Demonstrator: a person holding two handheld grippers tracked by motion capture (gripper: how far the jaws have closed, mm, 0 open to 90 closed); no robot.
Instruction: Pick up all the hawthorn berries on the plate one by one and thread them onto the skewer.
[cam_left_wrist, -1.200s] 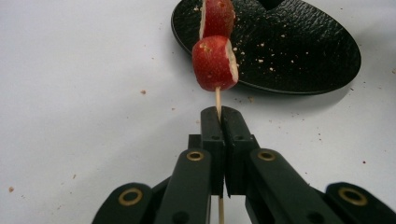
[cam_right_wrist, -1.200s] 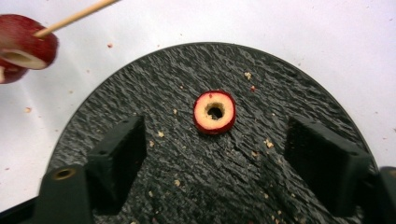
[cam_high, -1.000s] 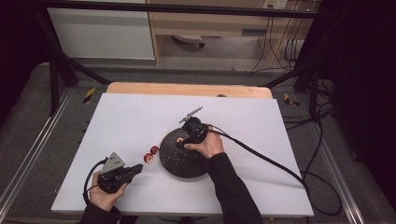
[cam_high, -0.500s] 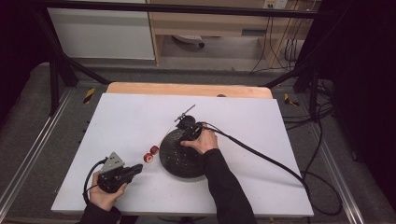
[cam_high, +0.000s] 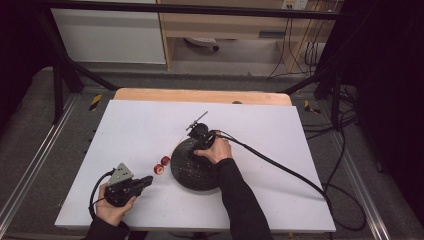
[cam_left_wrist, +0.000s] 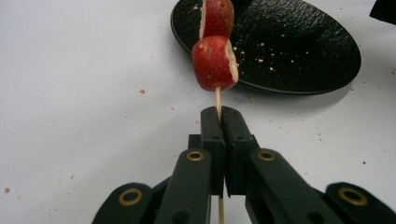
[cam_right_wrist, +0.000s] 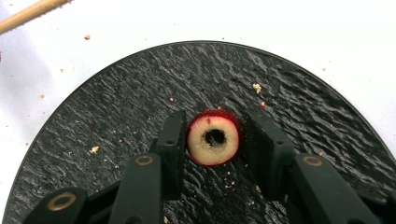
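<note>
Red-skinned, pale-fleshed fruit pcs (cam_left_wrist: 215, 63), black textured plate (cam_right_wrist: 140, 84) w/ crumbs, white table (cam_high: 140, 125), black tongs (cam_left_wrist: 219, 123).

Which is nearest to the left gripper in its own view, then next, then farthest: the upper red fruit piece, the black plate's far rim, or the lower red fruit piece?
1. Lower red fruit piece, on the skewer just above the jaws.
2. Upper red fruit piece, farther up the skewer.
3. Black plate's far rim, upper right.

No readable text, labels, brands or numbers anywhere.
</note>
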